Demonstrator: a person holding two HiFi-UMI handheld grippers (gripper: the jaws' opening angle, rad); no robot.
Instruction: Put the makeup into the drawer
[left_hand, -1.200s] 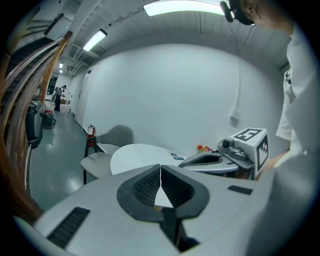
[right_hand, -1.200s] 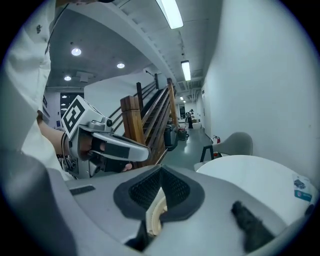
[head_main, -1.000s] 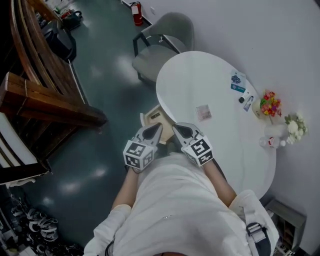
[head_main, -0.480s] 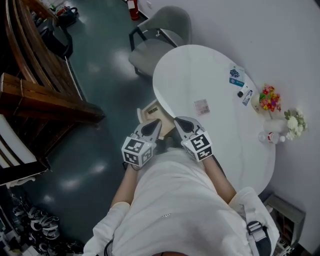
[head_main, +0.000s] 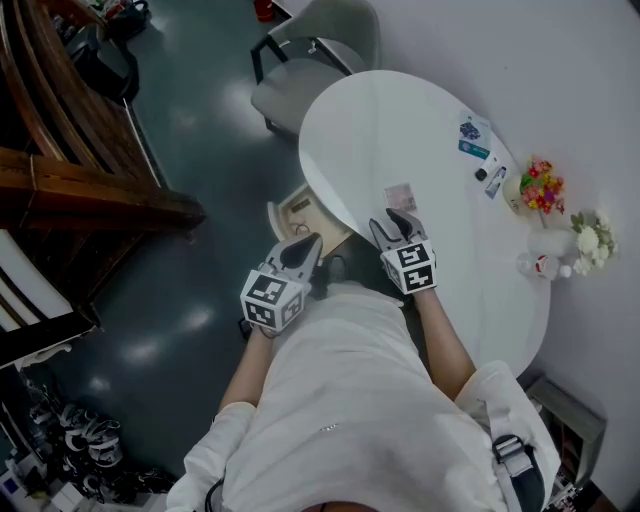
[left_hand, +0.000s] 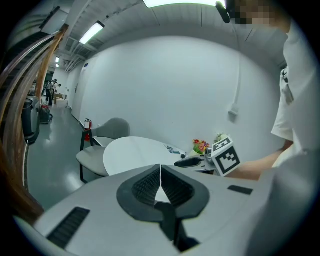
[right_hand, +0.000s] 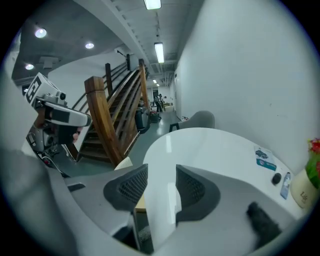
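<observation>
right tool has swung from the worktop edge out over it, jaws just opening (nothing between them), makeup lying at its 12 o'clock; left tool stays pressed together, empty, near the open drawer.

Bright, even lighting (fisheye-warped edges)

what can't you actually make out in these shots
- Inside of the drawer: in the head view the edge of the table covers part of it, and the rest is too small to read.
- Small packet on the table: too small in the head view to tell what it is.
- Print on the blue card: too small in the head view and in the right gripper view.
</observation>
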